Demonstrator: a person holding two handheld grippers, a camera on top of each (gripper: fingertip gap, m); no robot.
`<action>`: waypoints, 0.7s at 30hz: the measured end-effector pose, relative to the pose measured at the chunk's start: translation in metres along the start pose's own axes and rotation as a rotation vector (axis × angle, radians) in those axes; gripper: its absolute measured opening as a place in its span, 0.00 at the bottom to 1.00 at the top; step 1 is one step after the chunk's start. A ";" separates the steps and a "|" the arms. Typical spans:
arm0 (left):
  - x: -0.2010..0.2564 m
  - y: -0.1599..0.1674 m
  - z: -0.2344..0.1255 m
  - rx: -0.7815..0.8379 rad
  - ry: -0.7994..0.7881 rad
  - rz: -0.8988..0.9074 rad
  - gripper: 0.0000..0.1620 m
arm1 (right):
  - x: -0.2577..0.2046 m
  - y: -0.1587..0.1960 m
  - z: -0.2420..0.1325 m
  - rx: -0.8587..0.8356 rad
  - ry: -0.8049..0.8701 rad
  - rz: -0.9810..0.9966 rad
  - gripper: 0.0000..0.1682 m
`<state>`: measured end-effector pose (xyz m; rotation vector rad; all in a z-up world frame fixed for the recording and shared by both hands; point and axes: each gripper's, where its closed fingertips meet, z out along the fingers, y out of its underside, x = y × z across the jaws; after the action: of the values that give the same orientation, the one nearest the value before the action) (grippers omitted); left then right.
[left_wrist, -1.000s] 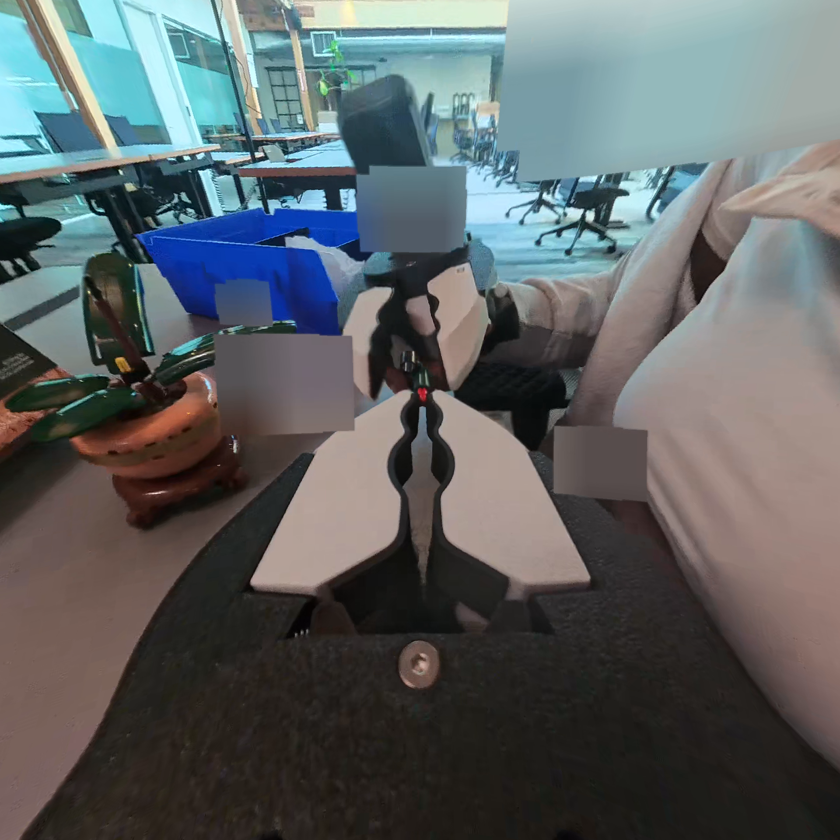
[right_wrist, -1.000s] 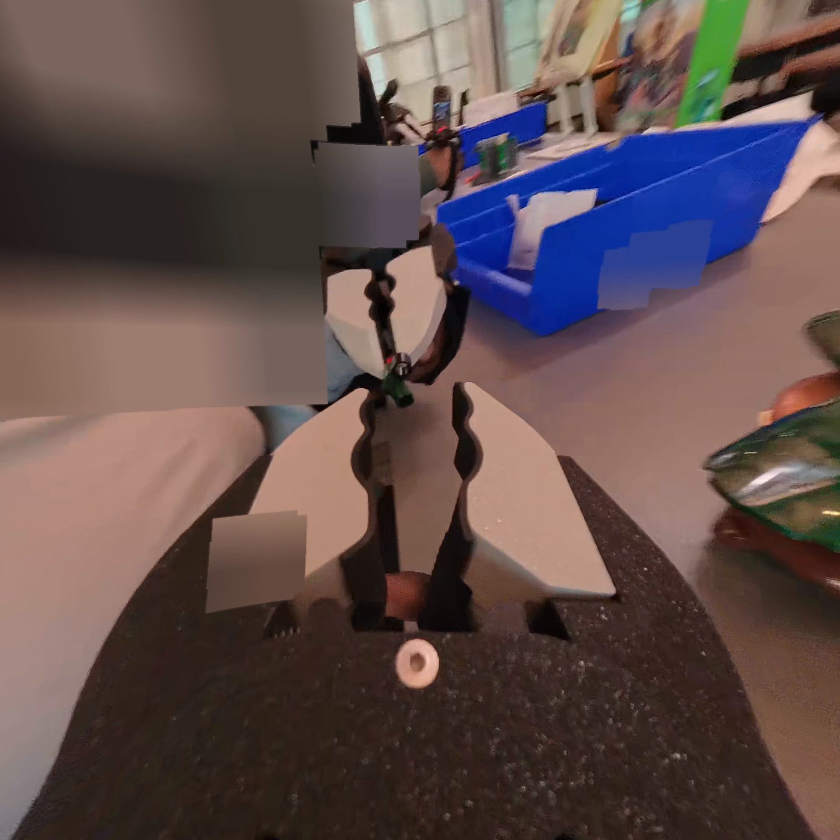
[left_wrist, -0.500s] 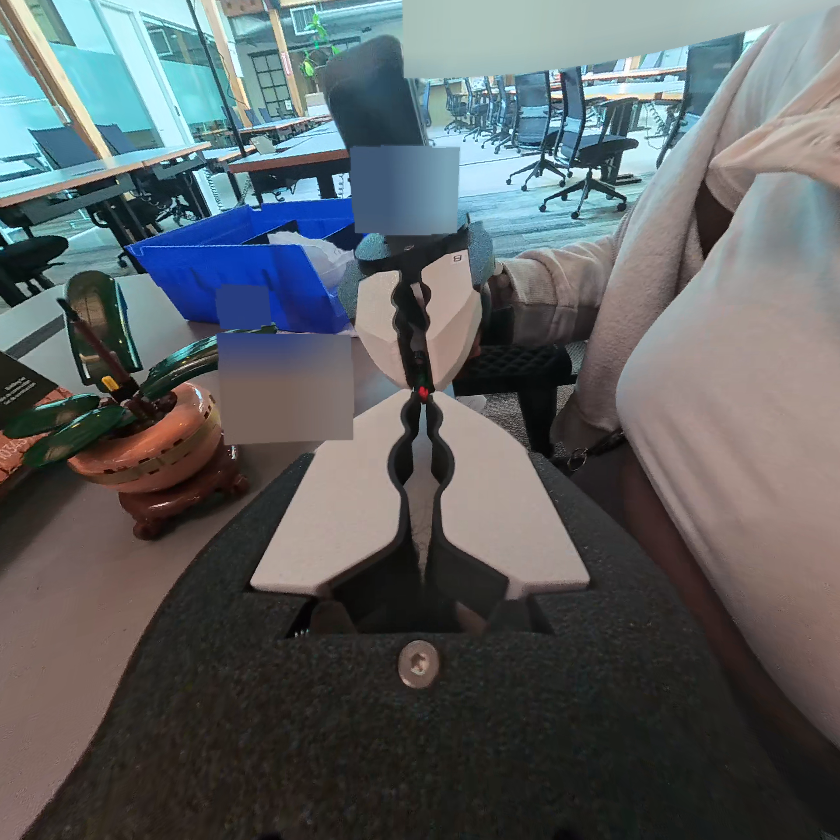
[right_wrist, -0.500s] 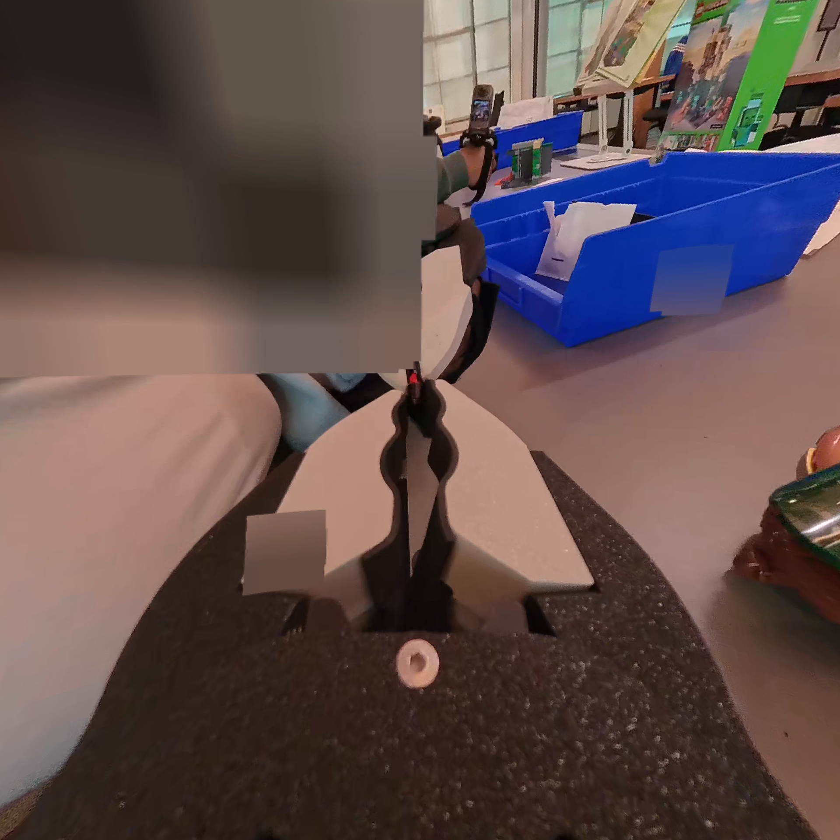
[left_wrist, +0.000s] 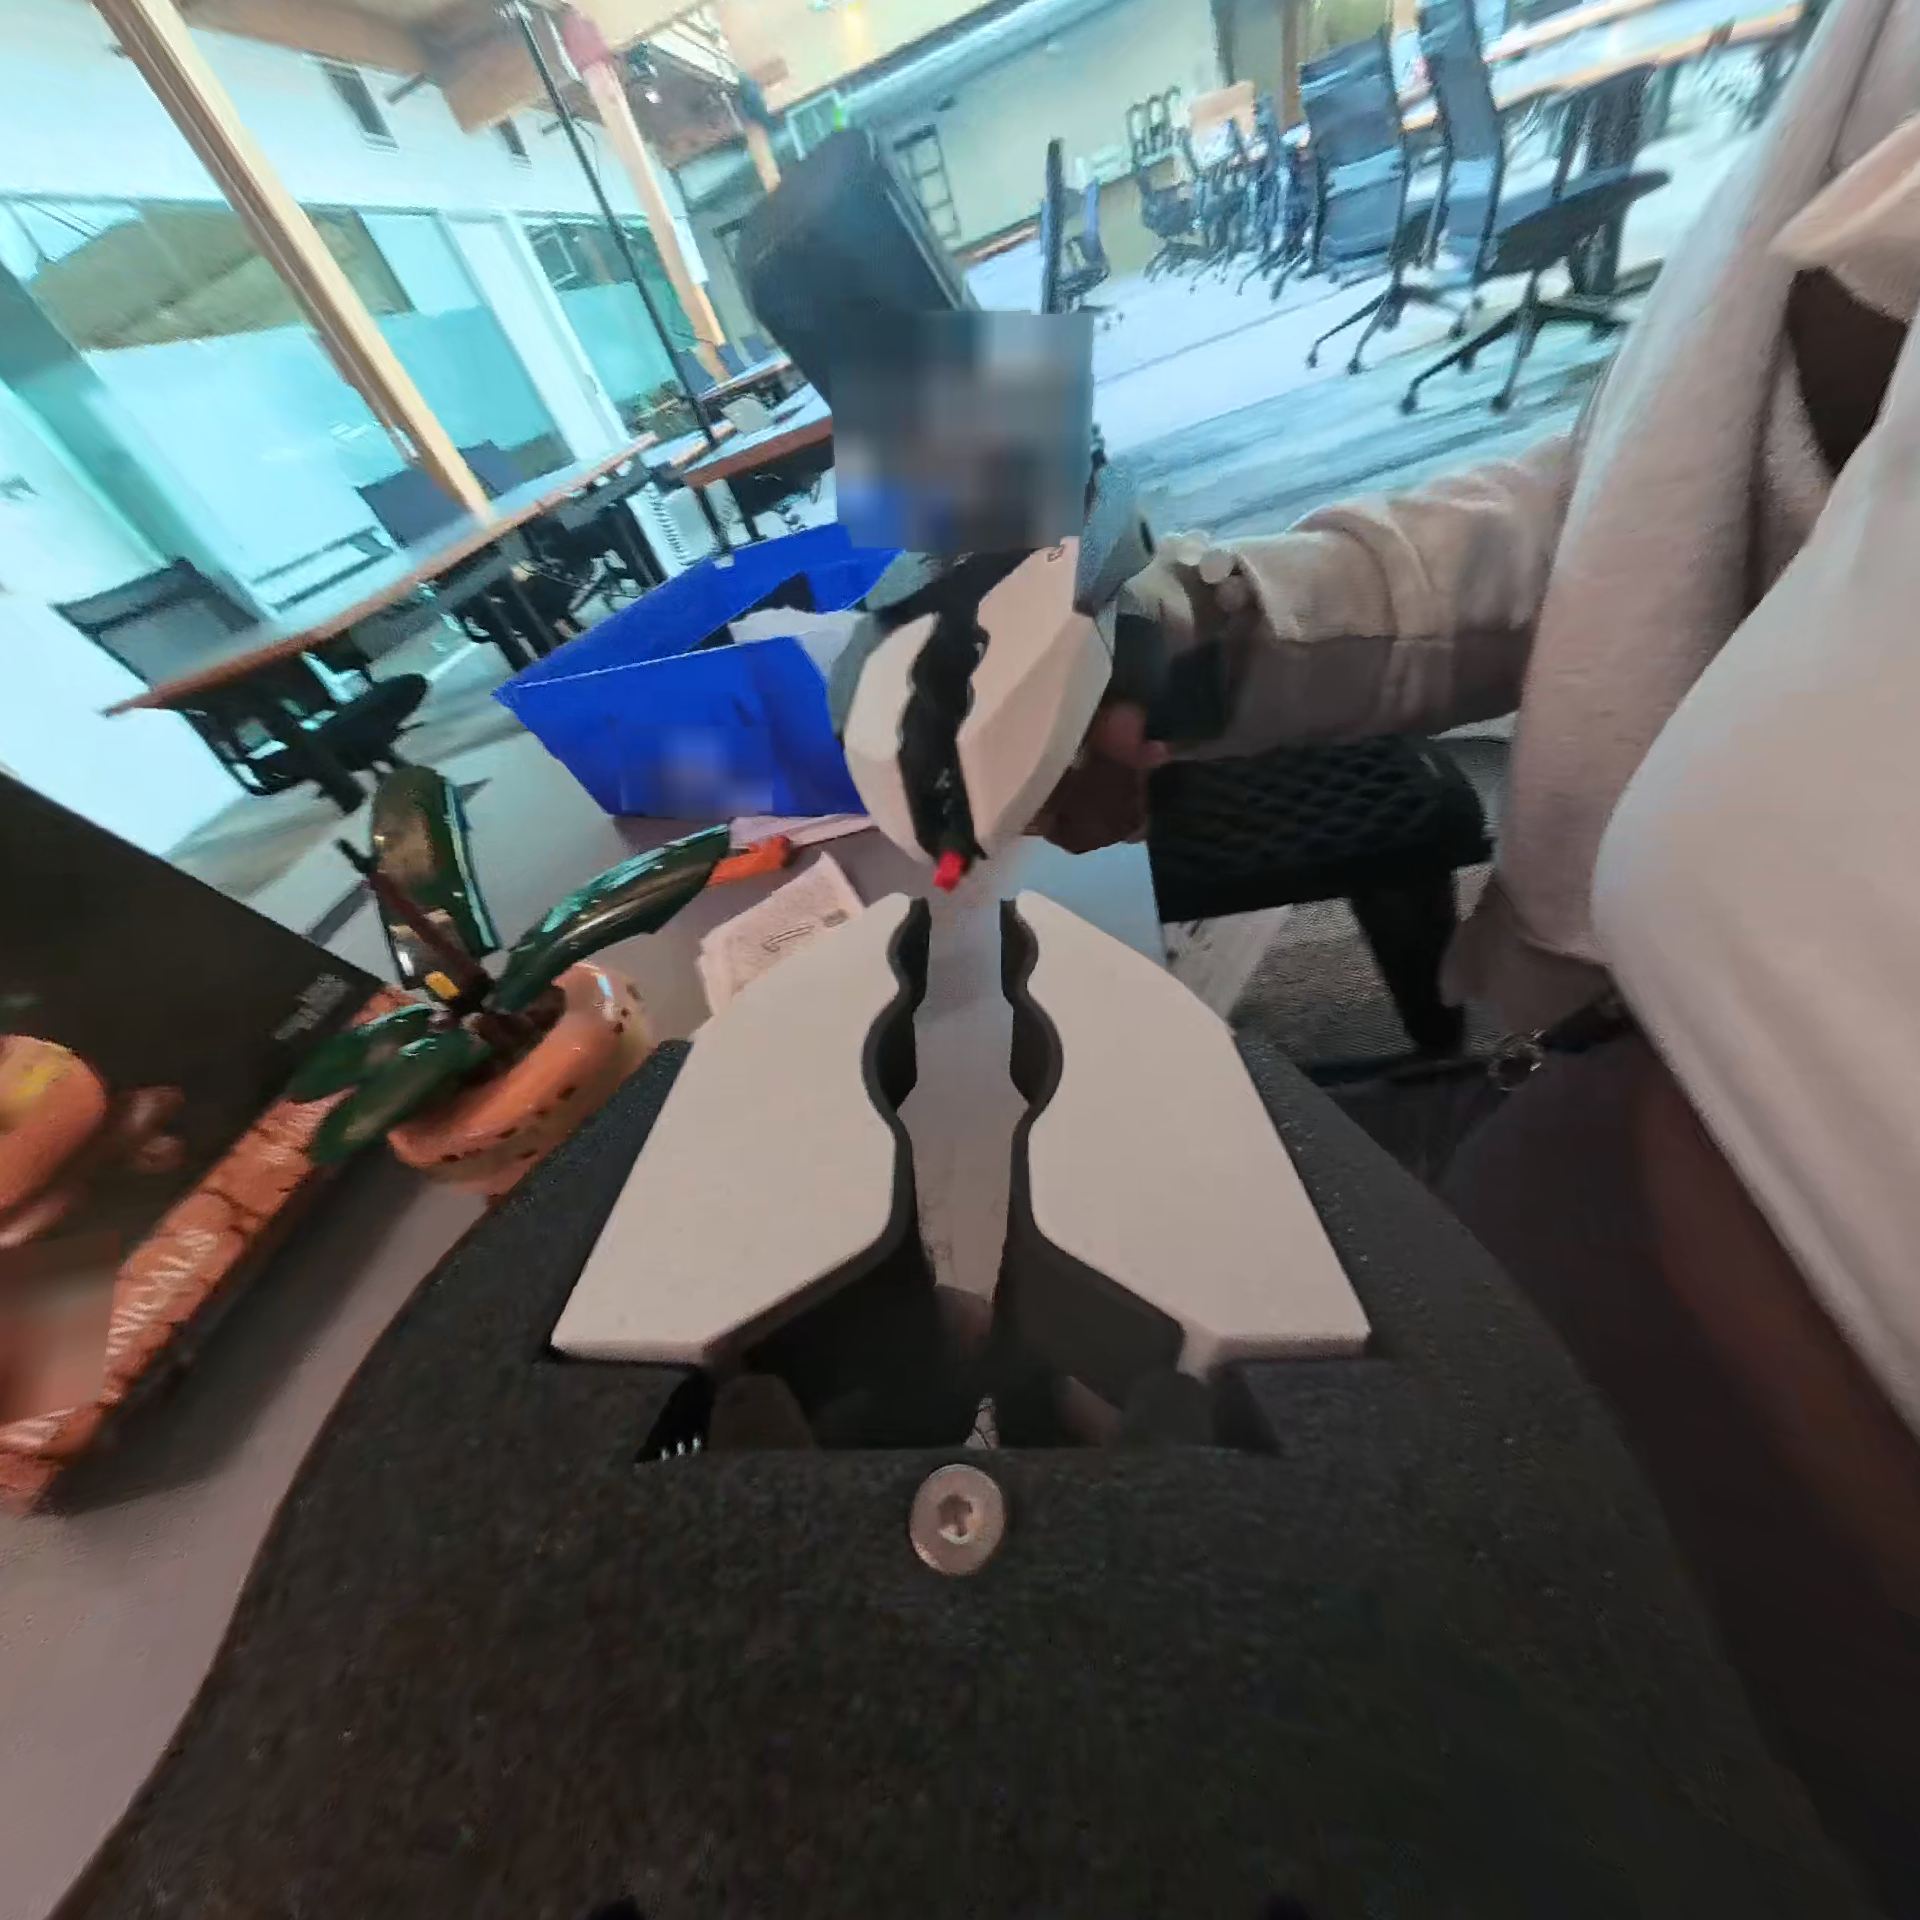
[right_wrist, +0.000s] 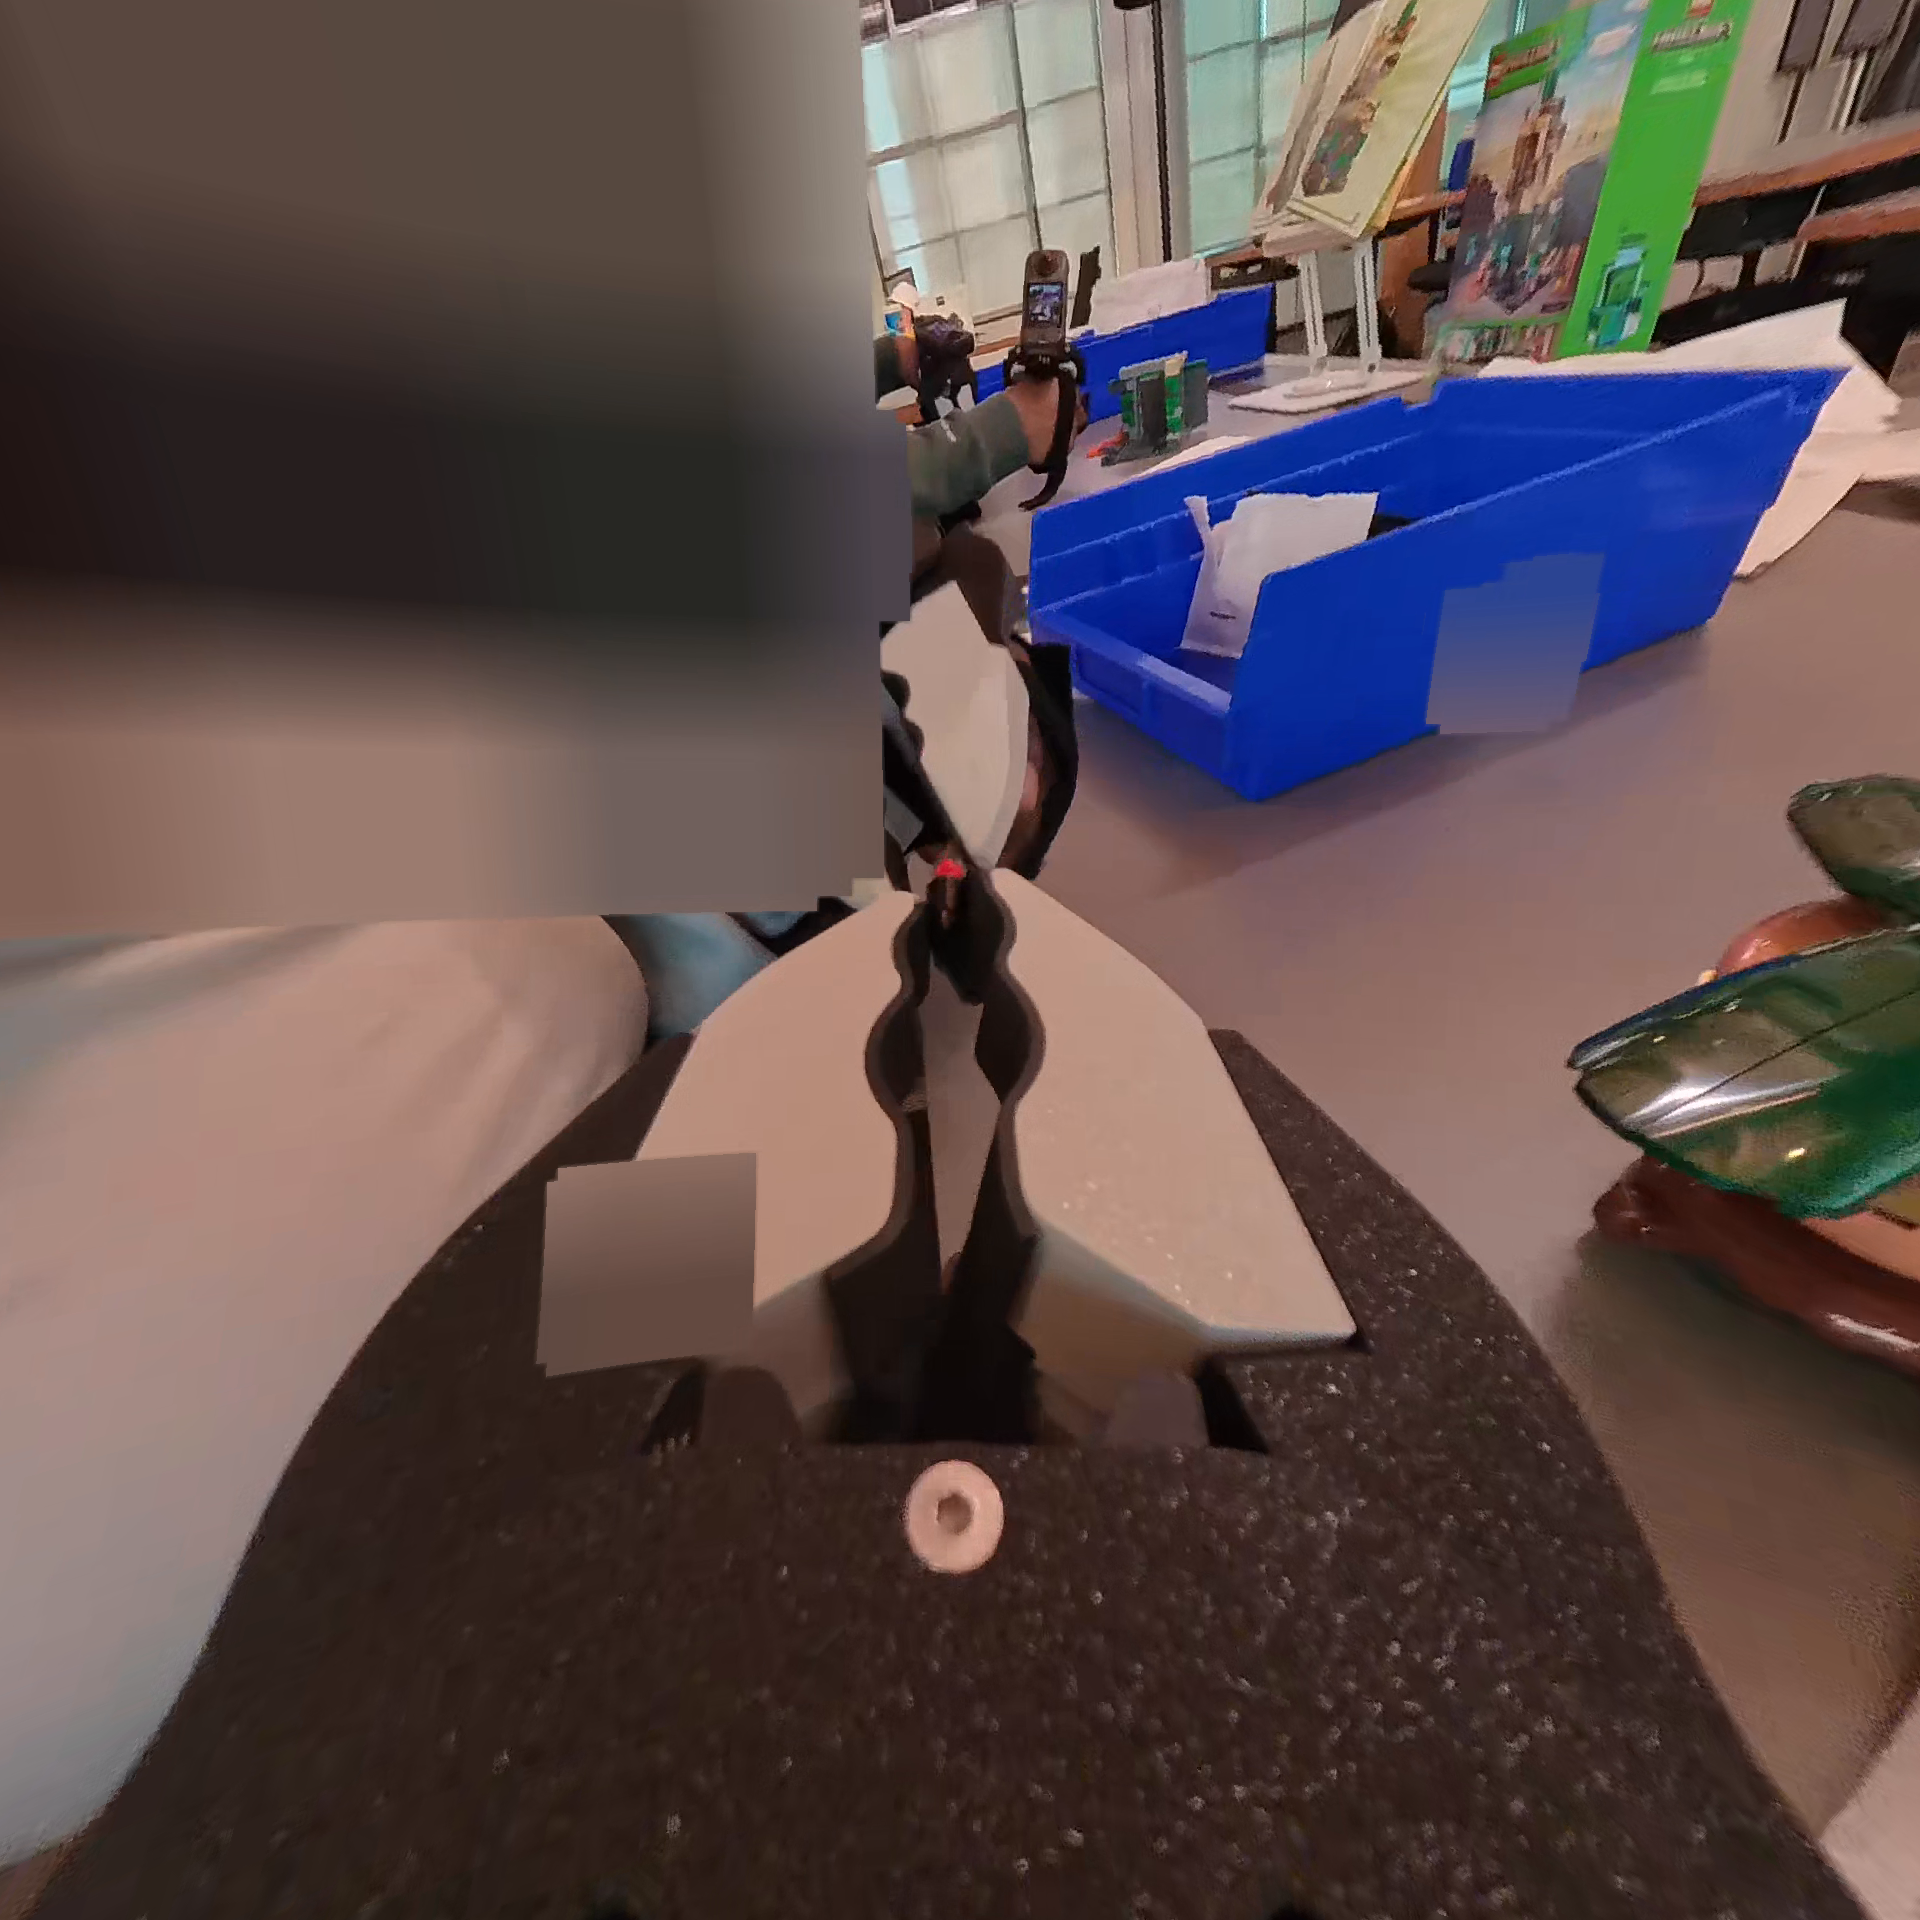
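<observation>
My left gripper (left_wrist: 961, 914) is open and empty above the grey table (right_wrist: 1351, 914). Just beyond its tips, my right gripper (left_wrist: 951, 847) points back at it. My right gripper (right_wrist: 951, 904) is shut on a small dark piece with a red tip (right_wrist: 945, 871). The red tip (left_wrist: 948, 871) also shows in the left wrist view, sticking out of the right gripper's shut fingers. A brick-built plant with green leaves in an orange pot (left_wrist: 499, 1081) stands to the left of my left gripper. In the right wrist view the plant (right_wrist: 1766, 1091) is at the right edge.
A blue bin (left_wrist: 707, 707) holding white bags stands farther back on the table, also in the right wrist view (right_wrist: 1351, 623). A dark product box (left_wrist: 156, 1091) lies at the left. A paper leaflet (left_wrist: 779, 935) and an orange tool (left_wrist: 758, 860) lie near the bin. A person's torso and sleeve are close by.
My right gripper closed on the small red-tipped piece that my left gripper held. My left gripper has since opened and let it go, and the two grippers have drawn slightly apart.
</observation>
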<state>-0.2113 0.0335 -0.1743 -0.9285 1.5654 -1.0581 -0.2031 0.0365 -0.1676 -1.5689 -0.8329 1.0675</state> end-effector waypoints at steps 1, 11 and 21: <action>-0.002 0.001 0.000 -0.015 -0.022 0.032 0.08 | -0.002 0.002 0.001 -0.001 -0.012 0.025 0.03; 0.004 0.008 0.002 -0.044 -0.047 0.225 0.01 | -0.008 0.011 0.011 -0.009 -0.084 0.203 0.04; -0.027 0.000 -0.058 0.043 -0.156 0.136 0.00 | 0.027 0.001 -0.051 -0.009 0.141 0.065 0.03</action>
<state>-0.2615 0.0694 -0.1591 -0.8424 1.4502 -0.8988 -0.1452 0.0425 -0.1704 -1.6681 -0.6969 0.9876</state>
